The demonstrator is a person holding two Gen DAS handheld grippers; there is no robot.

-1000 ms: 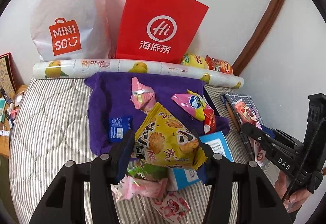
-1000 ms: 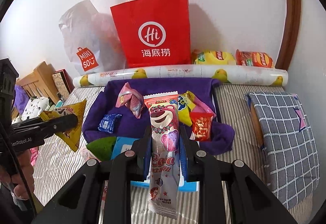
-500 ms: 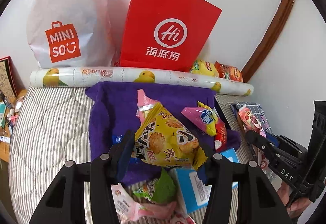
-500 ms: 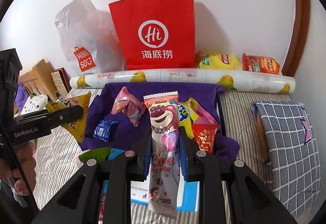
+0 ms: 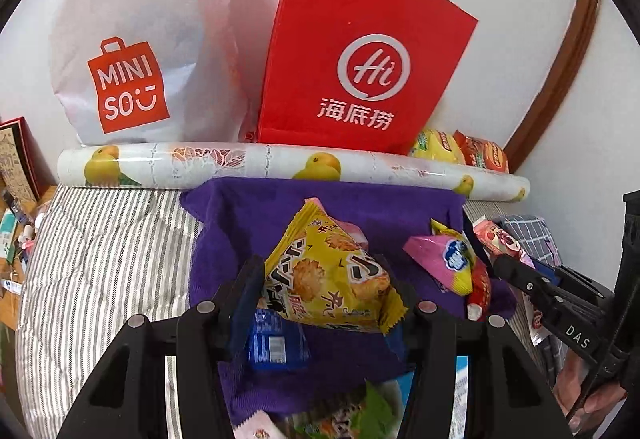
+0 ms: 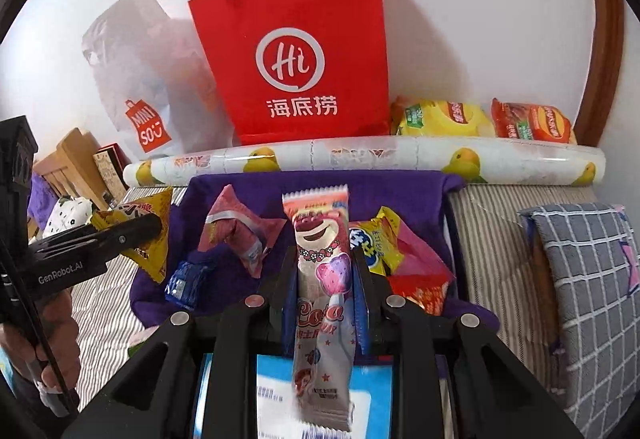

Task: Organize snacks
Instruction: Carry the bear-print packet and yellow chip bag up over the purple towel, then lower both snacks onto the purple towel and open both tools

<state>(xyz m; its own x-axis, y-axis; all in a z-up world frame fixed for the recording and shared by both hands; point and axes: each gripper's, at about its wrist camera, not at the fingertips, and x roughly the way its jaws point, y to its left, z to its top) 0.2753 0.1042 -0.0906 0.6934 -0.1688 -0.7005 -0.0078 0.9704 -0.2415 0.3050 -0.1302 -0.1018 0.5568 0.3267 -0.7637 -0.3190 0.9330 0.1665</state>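
A: Both grippers moved forward over the purple cloth. Left gripper pinches a puffy yellow foil cracker packet.

B: Right gripper clamps a long pink bear-print wrapper. Red paper bag stands beyond the cloth's far edge.

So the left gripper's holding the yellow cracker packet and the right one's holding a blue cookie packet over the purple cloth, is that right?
Not quite. The right gripper is shut on the long pink bear-print snack packet, as the right wrist view shows; the blue cookie packet lies on the purple cloth. The left gripper does hold the yellow cracker packet.
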